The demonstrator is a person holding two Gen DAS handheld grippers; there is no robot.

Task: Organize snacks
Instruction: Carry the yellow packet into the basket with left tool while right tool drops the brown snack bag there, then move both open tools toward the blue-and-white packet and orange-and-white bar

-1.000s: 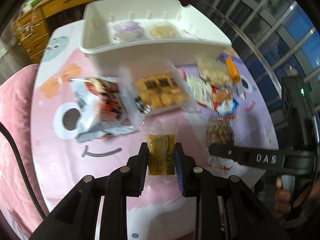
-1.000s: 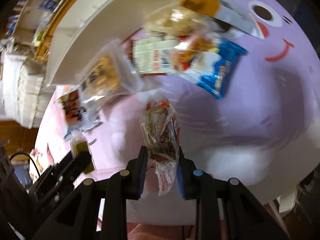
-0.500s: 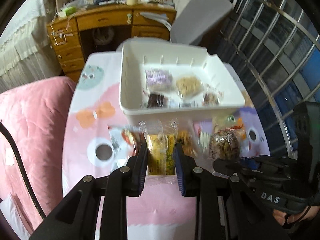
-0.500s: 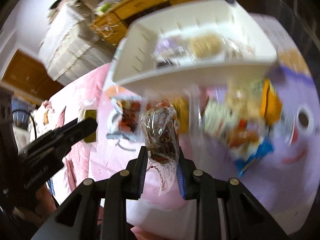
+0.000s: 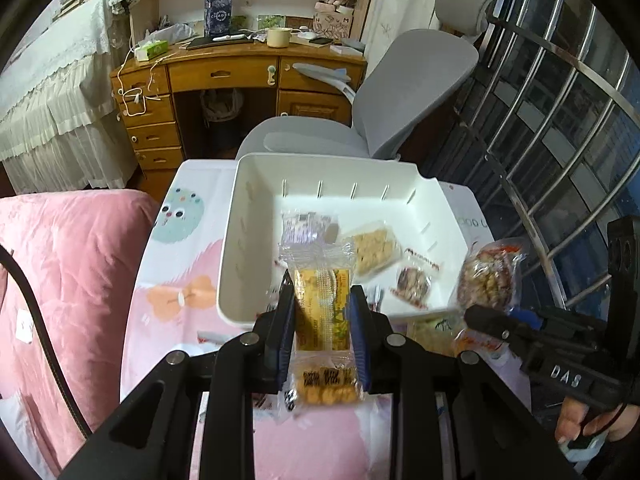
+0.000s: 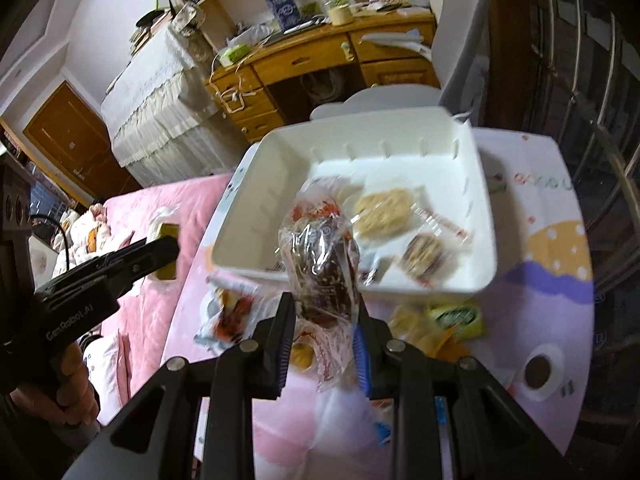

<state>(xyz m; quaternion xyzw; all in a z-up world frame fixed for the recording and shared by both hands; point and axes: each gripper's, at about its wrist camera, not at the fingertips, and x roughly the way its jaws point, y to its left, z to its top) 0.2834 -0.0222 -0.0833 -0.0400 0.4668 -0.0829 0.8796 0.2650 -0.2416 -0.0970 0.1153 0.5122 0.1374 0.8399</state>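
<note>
Bedroom setting: wooden desk with drawers at the back, grey office chair in front of it, pink quilted bedding to my left. Low table covered by a pink and lilac cartoon-print cloth. White rectangular plastic bin sits on it, open side up.

My left gripper is clamped on a yellow snack bar in a clear crimped wrapper, wrapper end pointing up, held over the near rim of the bin. My right gripper is clamped on a dark brown nut bar in crinkled clear film, also upright, over the near wall of the bin.

Inside the bin: a pale round cracker pack, a small dark cookie pack, and a lilac-printed packet. They lie close together on the floor of the bin.

On the cloth in front of the bin: a green and yellow sachet and a red-printed silver pouch, both loose, blurred.
</note>
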